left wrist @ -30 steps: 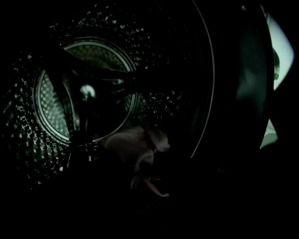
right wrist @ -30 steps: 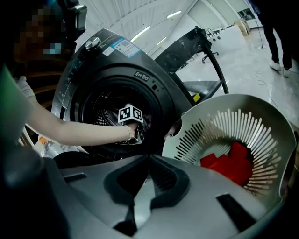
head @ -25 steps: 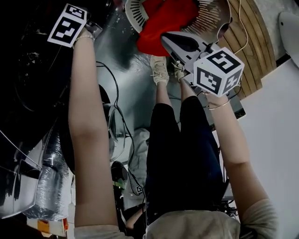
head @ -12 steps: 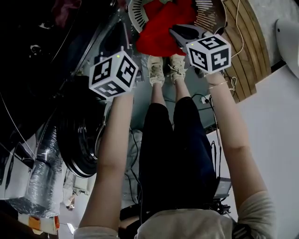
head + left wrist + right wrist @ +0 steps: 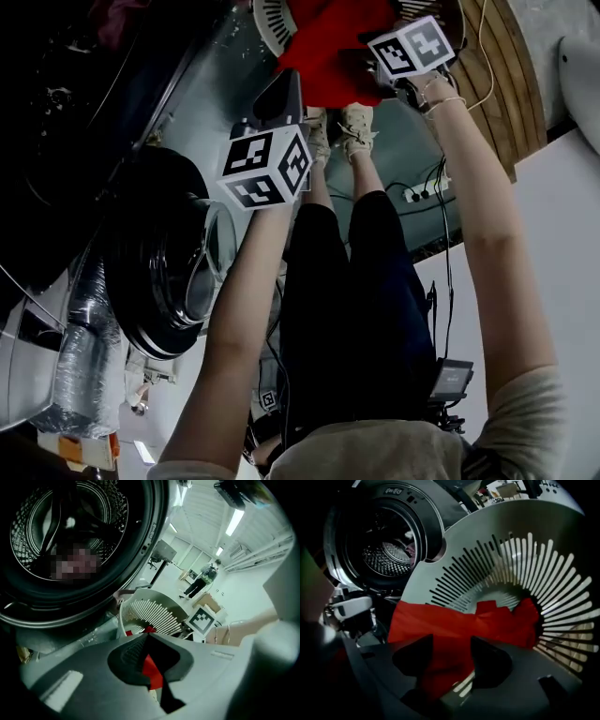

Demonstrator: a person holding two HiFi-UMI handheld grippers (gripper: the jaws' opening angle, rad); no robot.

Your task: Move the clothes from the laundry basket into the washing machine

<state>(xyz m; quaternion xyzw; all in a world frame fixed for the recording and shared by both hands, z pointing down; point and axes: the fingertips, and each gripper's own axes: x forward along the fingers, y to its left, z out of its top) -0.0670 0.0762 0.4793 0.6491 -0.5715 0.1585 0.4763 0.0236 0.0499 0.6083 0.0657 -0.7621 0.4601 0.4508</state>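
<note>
A white slatted laundry basket (image 5: pixel 270 23) (image 5: pixel 525 541) (image 5: pixel 154 611) holds a red garment (image 5: pixel 323 47) (image 5: pixel 454 616) (image 5: pixel 151 667). My right gripper (image 5: pixel 361 61) (image 5: pixel 450 644) reaches down into the basket. Its jaws have just been opening and now stand open, with a fold of the red garment lying between them. My left gripper (image 5: pixel 281 94) (image 5: pixel 147 634) is shut on nothing and points toward the basket, just short of its rim. The washing machine's dark drum (image 5: pixel 70 536) (image 5: pixel 389 550) (image 5: pixel 56 141) gapes open to the left of the basket.
The round washer door (image 5: pixel 164 262) hangs open below the left arm. The person's shoes (image 5: pixel 339 131) stand next to the basket. A power strip with cables (image 5: pixel 422 192) lies on the floor at right. A silver duct hose (image 5: pixel 89 356) runs at lower left. A person (image 5: pixel 204 576) stands far off.
My left gripper has swung from the washer opening at upper left across to the basket. My right gripper has sunk into the basket over the red garment.
</note>
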